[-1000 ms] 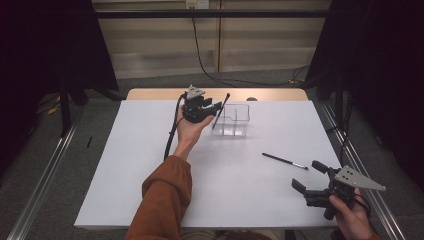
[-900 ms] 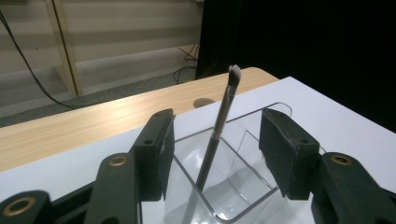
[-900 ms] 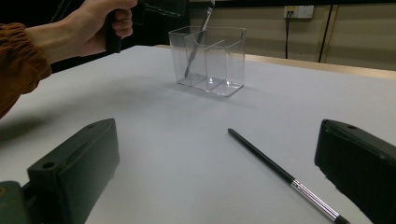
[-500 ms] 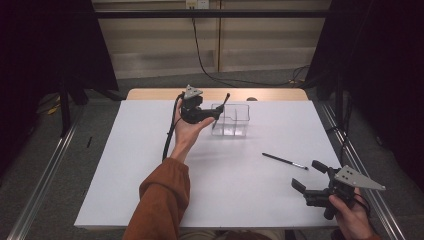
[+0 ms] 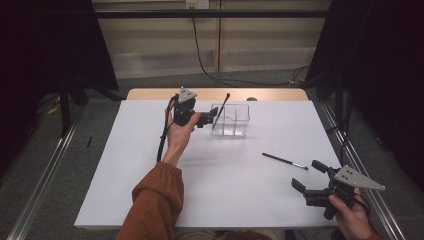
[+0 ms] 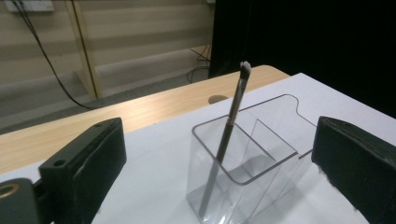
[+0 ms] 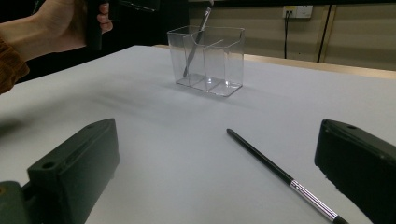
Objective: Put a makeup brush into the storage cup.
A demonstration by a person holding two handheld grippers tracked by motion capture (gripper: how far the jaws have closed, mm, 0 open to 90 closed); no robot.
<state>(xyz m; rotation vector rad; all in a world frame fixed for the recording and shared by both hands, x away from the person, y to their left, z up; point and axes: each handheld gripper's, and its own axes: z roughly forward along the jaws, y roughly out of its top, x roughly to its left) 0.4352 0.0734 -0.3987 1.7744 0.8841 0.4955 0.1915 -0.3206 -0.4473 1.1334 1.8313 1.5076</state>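
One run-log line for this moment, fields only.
left gripper: jaws just opened, beside clear holder | brush: leaning in holder, released | second brush: flat on table | right gripper: open, idle

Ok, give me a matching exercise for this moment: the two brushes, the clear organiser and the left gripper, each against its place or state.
Things:
1. slim grey makeup brush
2. black makeup brush with silver ferrule
3. clear plastic two-compartment organiser
4. left gripper

States:
A. lying flat on the white table
B. open, beside the organiser
C. leaning inside a compartment
D. standing upright on the table

Pairs: 1-C, 2-A, 3-D, 4-B
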